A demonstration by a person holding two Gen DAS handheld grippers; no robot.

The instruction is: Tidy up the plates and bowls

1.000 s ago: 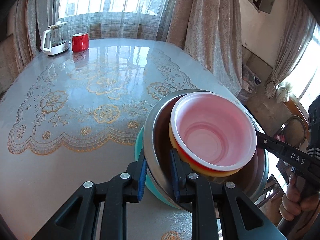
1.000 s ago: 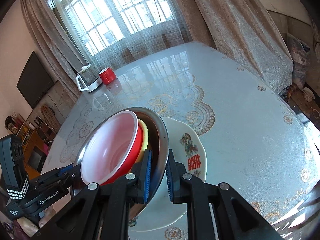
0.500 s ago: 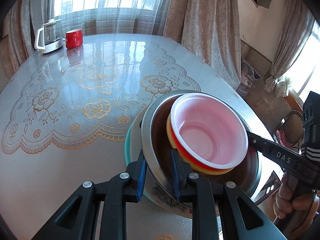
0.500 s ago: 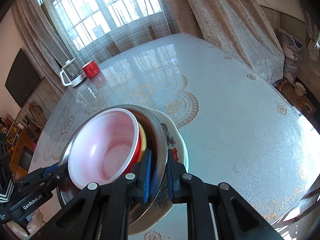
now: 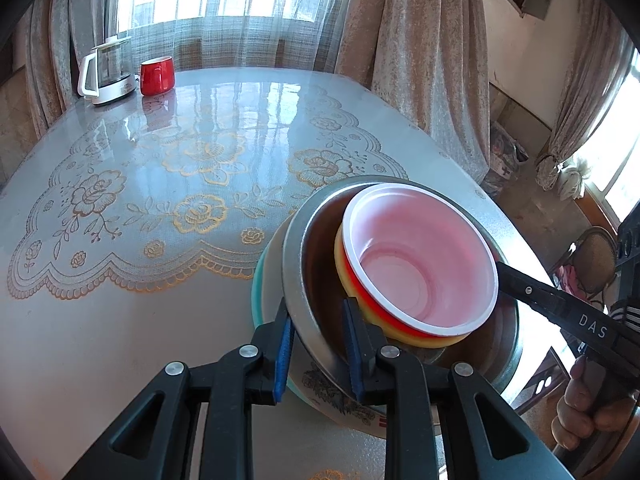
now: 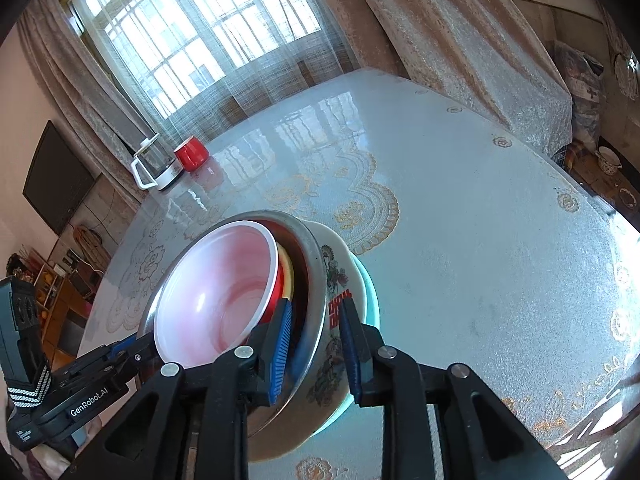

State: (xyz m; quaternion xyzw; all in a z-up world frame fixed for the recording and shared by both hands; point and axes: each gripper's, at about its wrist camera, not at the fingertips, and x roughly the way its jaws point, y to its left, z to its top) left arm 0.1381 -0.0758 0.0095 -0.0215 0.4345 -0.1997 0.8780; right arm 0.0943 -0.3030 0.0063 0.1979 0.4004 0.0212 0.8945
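A steel bowl point(image 5: 304, 264) holds a yellow bowl point(image 5: 404, 336) with a red bowl point(image 5: 420, 268) nested in it. The steel bowl sits on a white flowered plate point(image 5: 336, 392) over a teal plate point(image 5: 256, 292) on the table. My left gripper point(image 5: 318, 344) has its jaws open wider than the steel rim between them. My right gripper point(image 6: 316, 344) straddles the opposite rim of the steel bowl point(image 6: 316, 280), also with a gap. The flowered plate point(image 6: 340, 308) and teal plate point(image 6: 372, 292) show beside it.
A glass kettle point(image 5: 106, 70) and a red mug point(image 5: 157, 75) stand at the table's far left corner. The table edge and a chair point(image 5: 592, 268) are close on the right. Curtains and windows lie behind.
The bowl stack has come down onto the plates. Both grippers' jaws have widened and no longer pinch the steel rim.
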